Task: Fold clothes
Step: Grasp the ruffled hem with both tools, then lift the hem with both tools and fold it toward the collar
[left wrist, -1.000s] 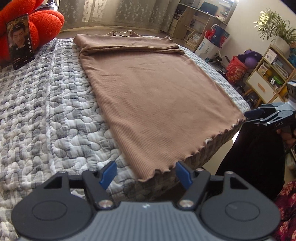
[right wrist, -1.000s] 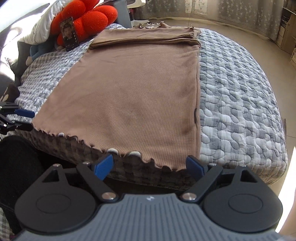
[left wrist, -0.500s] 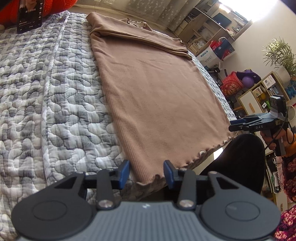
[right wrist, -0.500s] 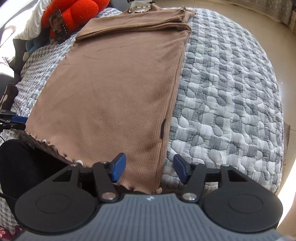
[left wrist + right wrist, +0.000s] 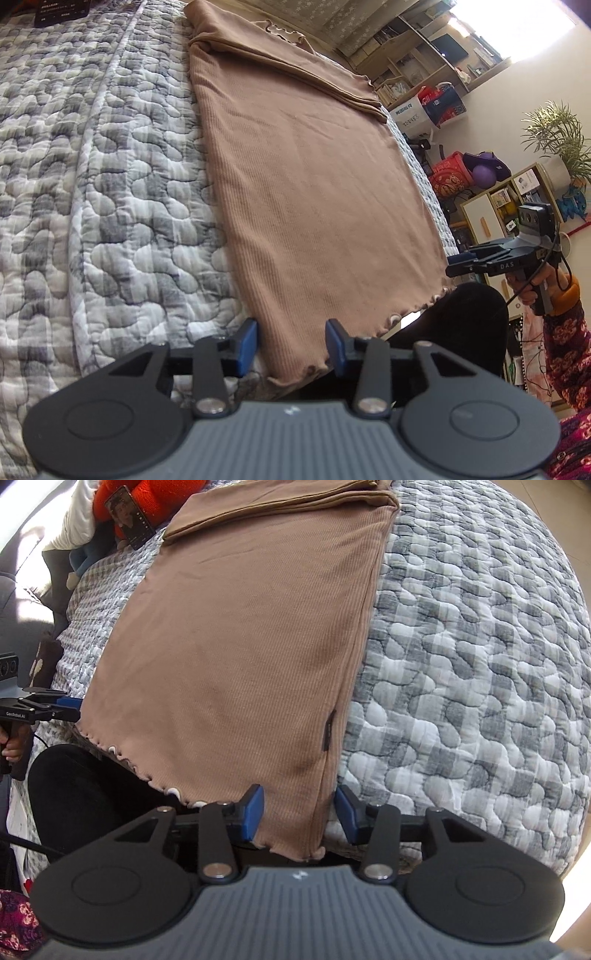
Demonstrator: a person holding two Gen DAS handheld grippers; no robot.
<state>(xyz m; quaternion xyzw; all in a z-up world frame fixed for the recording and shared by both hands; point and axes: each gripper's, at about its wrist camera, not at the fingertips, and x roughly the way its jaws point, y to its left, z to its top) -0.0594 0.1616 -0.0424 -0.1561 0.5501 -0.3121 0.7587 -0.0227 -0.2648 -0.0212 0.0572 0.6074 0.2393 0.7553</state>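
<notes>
A brown ribbed garment (image 5: 314,184) lies flat on the quilted bed, sleeves folded across its far end, frilled hem at the near edge. My left gripper (image 5: 291,347) straddles the hem's left corner; the cloth lies flat between the blue pads, unpinched. In the right wrist view the same garment (image 5: 240,646) fills the middle. My right gripper (image 5: 299,812) straddles the hem's right corner, jaws closing, with a gap still showing beside the right pad. Each gripper appears in the other's view: the right gripper (image 5: 461,264), the left gripper (image 5: 70,709).
The grey checked quilt (image 5: 110,184) spreads wide on both sides of the garment (image 5: 461,664). A phone (image 5: 129,517) leans on an orange plush (image 5: 166,494) at the far end. Shelves (image 5: 498,206) and a plant (image 5: 554,136) stand beyond. A dark trouser leg (image 5: 461,321) is at the bed's edge.
Both grippers have come in over the hem corners and tilted downward. Their jaws have narrowed around the cloth, the left earlier, the right still between the last two frames.
</notes>
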